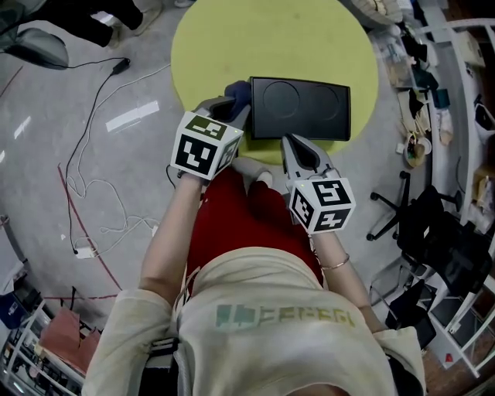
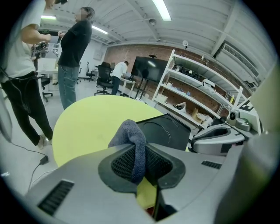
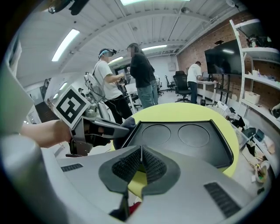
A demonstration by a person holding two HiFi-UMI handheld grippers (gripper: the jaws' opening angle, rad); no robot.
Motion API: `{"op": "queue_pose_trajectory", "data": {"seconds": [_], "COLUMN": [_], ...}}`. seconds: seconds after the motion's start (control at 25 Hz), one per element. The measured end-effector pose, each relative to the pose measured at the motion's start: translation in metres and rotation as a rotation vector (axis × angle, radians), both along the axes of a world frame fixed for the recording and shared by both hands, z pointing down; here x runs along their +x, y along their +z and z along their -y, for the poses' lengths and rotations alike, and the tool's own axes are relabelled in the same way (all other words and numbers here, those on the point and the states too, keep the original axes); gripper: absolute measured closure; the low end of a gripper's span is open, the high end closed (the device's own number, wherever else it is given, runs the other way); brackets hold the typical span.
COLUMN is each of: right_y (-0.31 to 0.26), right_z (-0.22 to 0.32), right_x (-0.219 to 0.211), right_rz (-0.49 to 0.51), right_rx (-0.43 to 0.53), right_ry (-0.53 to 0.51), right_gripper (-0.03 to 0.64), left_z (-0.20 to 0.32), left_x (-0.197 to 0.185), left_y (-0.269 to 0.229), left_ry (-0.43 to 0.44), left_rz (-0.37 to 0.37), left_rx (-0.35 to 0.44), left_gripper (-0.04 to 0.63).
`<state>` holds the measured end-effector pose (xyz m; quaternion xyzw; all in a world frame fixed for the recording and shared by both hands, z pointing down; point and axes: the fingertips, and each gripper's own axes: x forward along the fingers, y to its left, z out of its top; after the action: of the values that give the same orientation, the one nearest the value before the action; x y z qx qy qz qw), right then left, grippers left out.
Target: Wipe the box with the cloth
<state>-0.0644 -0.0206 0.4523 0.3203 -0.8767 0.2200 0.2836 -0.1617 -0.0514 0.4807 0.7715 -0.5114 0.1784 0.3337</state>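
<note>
One cloth (image 2: 130, 131) end vanishes between the left gripper (image 1: 231, 110)'s fingers (image 2: 121, 164).

I'm looking into what is probably a robotics lab or open workshop: a brick wall (image 2: 127, 52), shelves (image 2: 205, 81) loaded with gear (too small to name), a big screen (image 2: 148, 69), office chairs (image 2: 104, 72), strip lights (image 2: 162, 9) overhead, and cables (image 1: 89, 189) loose across a polished floor (image 1: 46, 116).
</note>
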Motion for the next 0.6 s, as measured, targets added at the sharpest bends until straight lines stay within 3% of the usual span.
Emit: {"op": "queue_pose_trajectory", "data": {"seconds": [0.6], "right_y": [-0.002], "right_z": [-0.027], "right_x": [0.068], "right_rz": [0.046], "right_rx": [-0.007], "right_ry": [-0.081], "right_gripper": [0.578], "left_z": [-0.064], "left_x": [0.063], "left_y": [0.004], "left_ry": [-0.092], "left_rz": [0.032], "left_rx": [-0.055], "left_gripper": [0.532]}}
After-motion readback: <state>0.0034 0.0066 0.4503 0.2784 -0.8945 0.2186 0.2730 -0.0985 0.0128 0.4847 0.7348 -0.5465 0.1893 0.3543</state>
